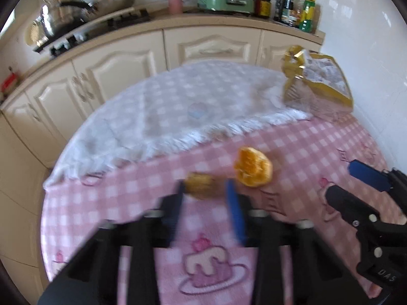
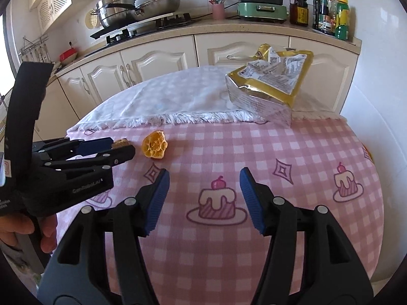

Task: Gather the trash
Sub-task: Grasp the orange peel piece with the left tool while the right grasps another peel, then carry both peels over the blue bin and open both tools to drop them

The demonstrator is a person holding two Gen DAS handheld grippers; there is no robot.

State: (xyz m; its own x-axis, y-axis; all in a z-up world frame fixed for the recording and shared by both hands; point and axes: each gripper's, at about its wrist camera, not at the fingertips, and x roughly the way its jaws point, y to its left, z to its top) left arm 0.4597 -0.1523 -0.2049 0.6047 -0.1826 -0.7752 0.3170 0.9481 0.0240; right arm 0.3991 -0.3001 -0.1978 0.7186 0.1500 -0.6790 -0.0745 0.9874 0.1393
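Left gripper point(image 1: 204, 188), black frame with blue ribbed pads: you have it pinching a small brownish-yellow scrap of peel point(image 1: 201, 185) low on the pink checked tablecloth point(image 1: 292, 137). Whether the scrap is off the cloth yet, neither view shows. The downward tilt suits a pick straight off the surface.

Right gripper point(image 2: 203, 178), same build: you hold it spread, with nothing between its pads point(image 2: 250, 198), hovering over the cake print on the cloth. By my reading it waits its turn, wide enough for a bigger piece.

Remaining trash: a larger orange citrus peel, cupped and ragged point(image 2: 154, 144), lies on the pink cloth just beside the pinched scrap and apart from both tools. A crumpled gold and silver foil snack bag point(image 2: 269, 81) sits at the far right on the white fringed cloth point(image 2: 162, 101) that overlaps the pink one. No bin shows in either view.

View notes: the left wrist camera is blurred but looks straight down the pinch. The right wrist camera is sharp and gives the left gripper side-on, its tips meeting around the scrap, plus your fingers point(image 2: 48, 239) on its handle.
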